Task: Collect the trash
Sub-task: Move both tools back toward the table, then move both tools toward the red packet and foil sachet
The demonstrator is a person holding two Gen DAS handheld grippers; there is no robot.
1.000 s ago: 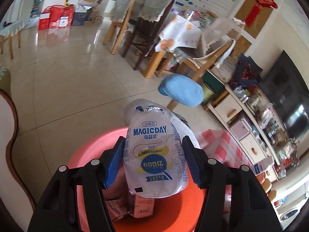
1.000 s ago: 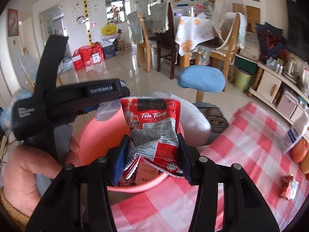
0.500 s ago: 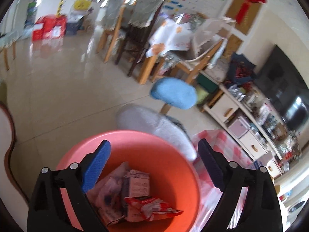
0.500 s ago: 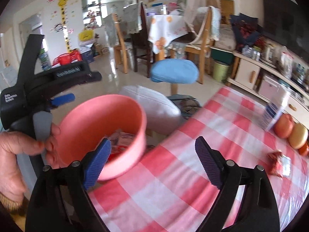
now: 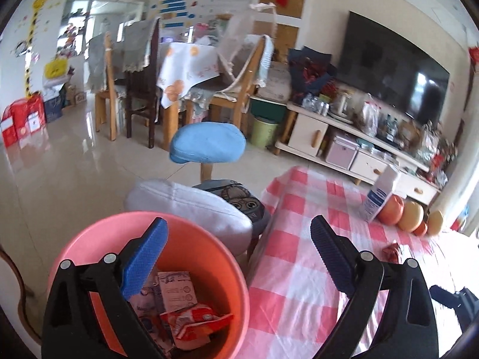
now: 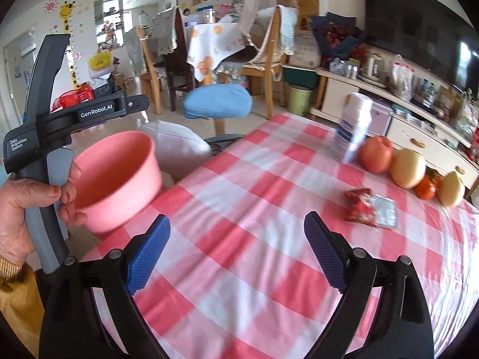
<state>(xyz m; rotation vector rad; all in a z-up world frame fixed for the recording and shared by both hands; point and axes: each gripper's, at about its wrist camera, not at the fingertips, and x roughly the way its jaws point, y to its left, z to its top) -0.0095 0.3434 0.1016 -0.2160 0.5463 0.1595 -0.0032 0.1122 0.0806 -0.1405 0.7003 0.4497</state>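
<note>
left gripper [image 5: 238, 252] fingers wide over pink bin [image 5: 89, 239] | right gripper [image 6: 236, 240] fingers wide, red wrapper [image 6: 360, 206] ahead-right

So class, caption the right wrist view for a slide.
Open right hand-held gripper above the checked tablecloth, facing a crumpled red wrapper.

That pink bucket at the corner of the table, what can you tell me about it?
The pink bucket is a round, smooth, plastic-looking tub with a wide open mouth, standing upright just off the corner of the red-checked tablecloth. Inside lie crumpled wrappers: a red snack packet, a pale printed carton and a whitish pouch. The open left gripper hovers above its rim, touching nothing. A grey cushion sits behind it.
</note>
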